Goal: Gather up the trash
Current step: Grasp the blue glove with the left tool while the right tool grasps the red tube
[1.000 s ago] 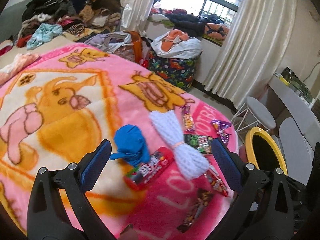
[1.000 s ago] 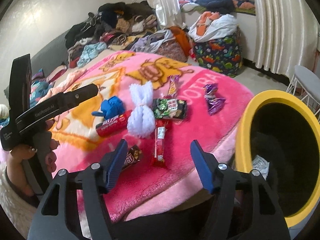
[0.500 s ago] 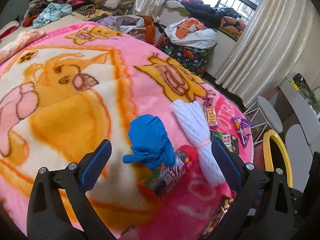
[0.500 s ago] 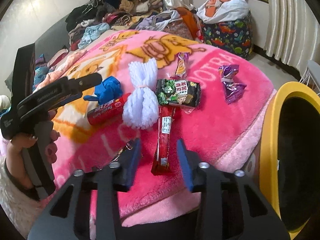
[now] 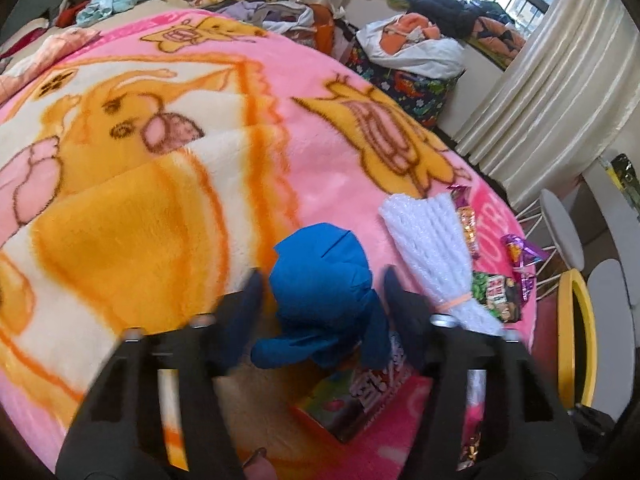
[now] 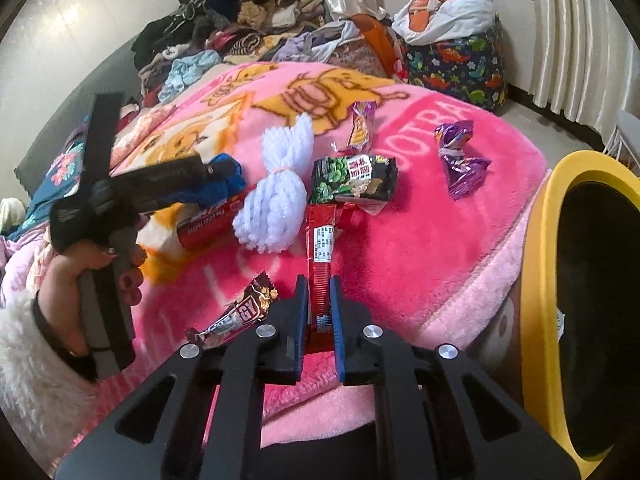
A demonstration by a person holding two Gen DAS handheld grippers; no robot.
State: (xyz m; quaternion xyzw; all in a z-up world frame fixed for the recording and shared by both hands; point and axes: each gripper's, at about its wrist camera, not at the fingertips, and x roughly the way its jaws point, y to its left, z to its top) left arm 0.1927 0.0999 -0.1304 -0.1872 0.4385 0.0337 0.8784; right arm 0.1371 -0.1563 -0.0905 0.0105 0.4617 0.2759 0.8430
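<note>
Trash lies scattered on a pink cartoon blanket. A crumpled blue wad sits between the fingers of my left gripper, whose jaws are closing; a thin gap still shows on each side. My right gripper is shut on the near end of a long red wrapper. A red tube packet lies partly under the blue wad. The yellow-rimmed bin stands at the right, beside the bed.
A white foam net bundle, a green-black snack pack, a purple wrapper, a small candy wrapper and a brown bar wrapper lie on the blanket. Clothes piles are behind. A hand holds the left gripper.
My left gripper came down over the blue wad and its jaws narrowed around it. My right gripper dropped slightly and closed on the red wrapper.
</note>
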